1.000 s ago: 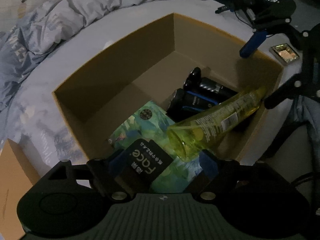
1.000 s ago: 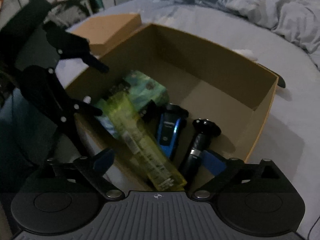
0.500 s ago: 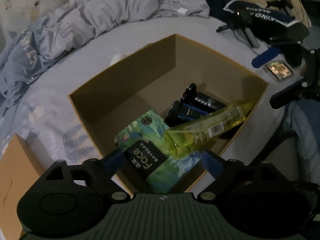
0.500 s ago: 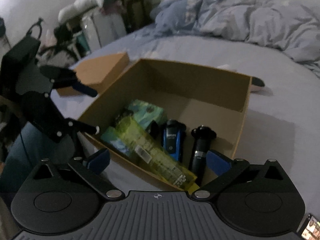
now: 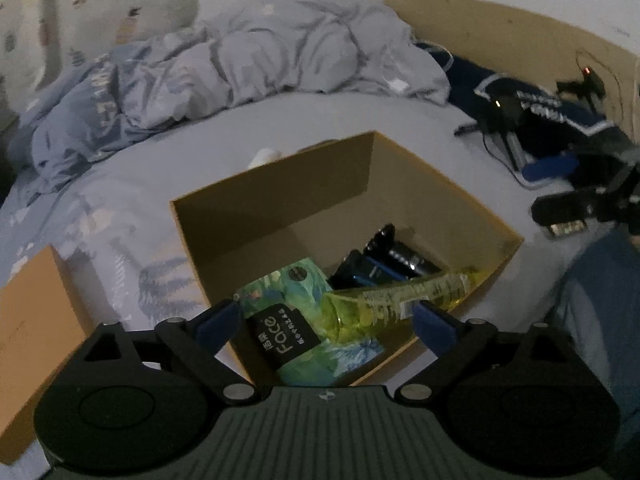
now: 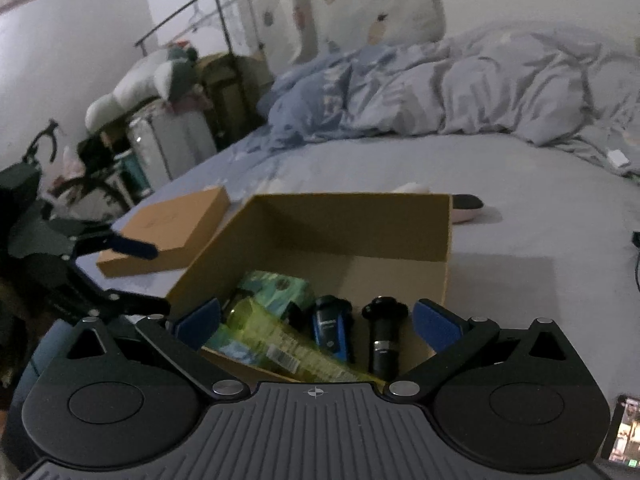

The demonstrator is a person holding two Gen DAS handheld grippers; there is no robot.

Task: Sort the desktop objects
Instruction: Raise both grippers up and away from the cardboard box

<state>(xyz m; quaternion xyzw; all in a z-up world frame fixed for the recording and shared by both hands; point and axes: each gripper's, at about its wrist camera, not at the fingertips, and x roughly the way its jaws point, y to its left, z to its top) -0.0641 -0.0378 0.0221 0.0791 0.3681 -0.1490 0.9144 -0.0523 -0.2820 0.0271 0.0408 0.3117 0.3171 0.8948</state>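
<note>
An open cardboard box (image 5: 280,184) stands on the bed. Inside lie a green tissue pack (image 5: 288,292), a yellow-green bottle (image 5: 392,300) leaning across it, a blue shaver (image 5: 360,268) and a black shaver (image 5: 404,256). My left gripper (image 5: 324,312) hovers over the box's near corner. Its jaws are opening and grip nothing; the pack and bottle lie below them. My right gripper (image 6: 316,314) hangs open and empty over the opposite edge, above the bottle (image 6: 272,340) and both shavers (image 6: 330,328).
The flat box lid (image 6: 168,232) lies on the sheet beside the box. A rumpled quilt (image 5: 240,64) fills the back of the bed. A phone (image 6: 624,428) lies at the near right, and a pink item (image 6: 466,206) behind the box. A person's leg (image 5: 600,300) is at the right.
Both grippers have drawn back and risen from the box, so more of the bed shows. The left jaws have spread wider, away from the tissue pack. The box's contents stay put.
</note>
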